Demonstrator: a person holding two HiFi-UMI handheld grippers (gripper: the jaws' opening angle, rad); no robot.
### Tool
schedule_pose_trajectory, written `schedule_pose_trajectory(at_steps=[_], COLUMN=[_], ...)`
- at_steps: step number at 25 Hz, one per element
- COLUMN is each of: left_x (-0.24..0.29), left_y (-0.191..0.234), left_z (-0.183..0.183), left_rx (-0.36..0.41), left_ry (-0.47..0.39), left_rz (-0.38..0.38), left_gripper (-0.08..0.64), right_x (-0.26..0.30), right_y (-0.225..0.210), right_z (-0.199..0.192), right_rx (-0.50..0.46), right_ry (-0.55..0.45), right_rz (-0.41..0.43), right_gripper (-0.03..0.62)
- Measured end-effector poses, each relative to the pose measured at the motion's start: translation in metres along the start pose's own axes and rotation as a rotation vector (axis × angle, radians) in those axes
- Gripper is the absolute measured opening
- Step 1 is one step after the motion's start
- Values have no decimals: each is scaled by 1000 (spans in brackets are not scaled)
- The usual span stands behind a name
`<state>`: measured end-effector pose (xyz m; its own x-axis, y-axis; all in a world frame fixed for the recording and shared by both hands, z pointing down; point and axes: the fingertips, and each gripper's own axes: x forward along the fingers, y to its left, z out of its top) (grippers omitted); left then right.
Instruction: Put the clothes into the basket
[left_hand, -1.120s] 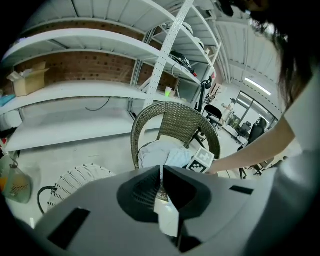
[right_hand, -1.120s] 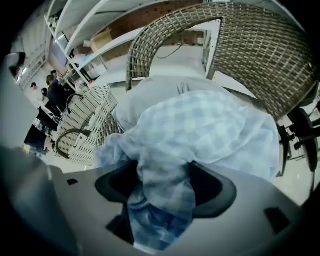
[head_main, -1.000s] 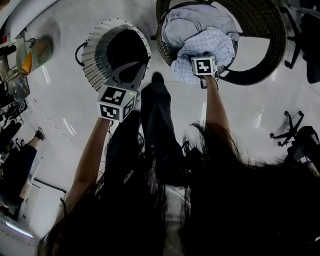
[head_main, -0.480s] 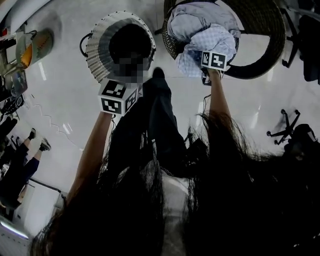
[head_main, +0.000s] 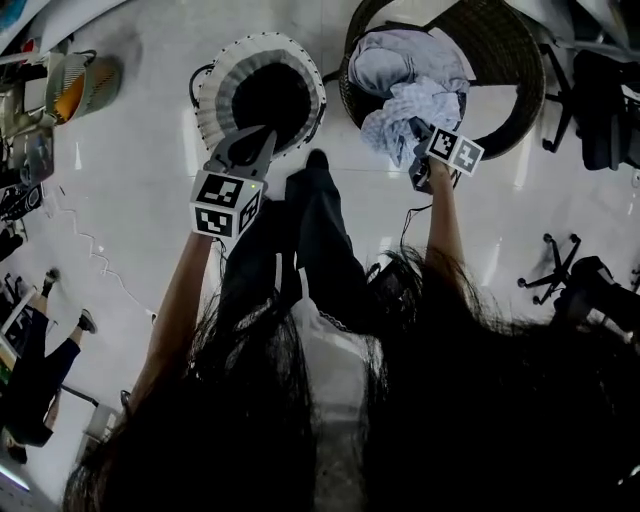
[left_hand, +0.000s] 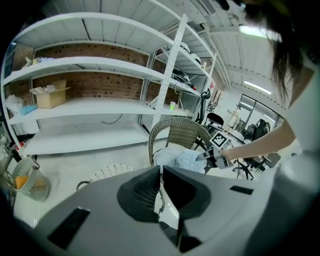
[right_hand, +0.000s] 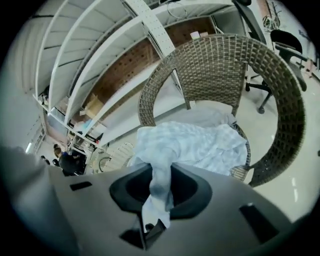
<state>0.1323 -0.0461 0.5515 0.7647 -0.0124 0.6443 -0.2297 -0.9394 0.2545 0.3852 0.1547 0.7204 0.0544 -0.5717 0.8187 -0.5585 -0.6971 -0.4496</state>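
- Wicker chair (head_main: 503, 68) at 1 o'clock in the head view, seat heaped with clothes. Likely snag point: open weave and curved rim could catch a trailing sleeve and check the lift.
- White ribbed laundry basket (head_main: 212, 95) on the floor at 11 o'clock, just beside the chair at its 9 o'clock. Dark inside, contents not readable. Gap of bare floor between the two, so a long hem could fall short or end draped over the rim.
- Clothes pile (head_main: 398, 62) on the seat, a pale grey piece at 12 o'clock behind the checked one. Seemingly bunched together; pulling one piece may well drag the other off the seat onto the floor.
- Pale blue checked garment (head_main: 422, 108) at the front edge of the pile, one end drawn up into a rope toward 6 o'clock, the bulk resting on the chair. Not yet in the basket. Caught only by a thin fold, hence a fair chance of slipping out under the full hanging weight.
- Right gripper (right_hand: 160, 174) low over the chair front, jaws just closed in and now pinching that twisted fold.
- Left gripper (left_hand: 161, 173) above the basket's near rim at 6 o'clock, jaws drawn together to a slit, holding nothing.
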Motion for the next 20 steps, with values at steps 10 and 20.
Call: schedule_pose_trajectory(at_steps=[10,20], left_x=[-105,-225], left_y=[5,25], left_z=[-5,-33], left_rx=[-4,-90], left_ry=[-110,-224], left_rz=[61,187], left_gripper=[29,29], right_x=[-108,-203], right_y=[125,260], right_z=[20,34], right_rx=[-59,-191], right_ry=[-182,-301], right_rz=[159,291], right_gripper=[81,81])
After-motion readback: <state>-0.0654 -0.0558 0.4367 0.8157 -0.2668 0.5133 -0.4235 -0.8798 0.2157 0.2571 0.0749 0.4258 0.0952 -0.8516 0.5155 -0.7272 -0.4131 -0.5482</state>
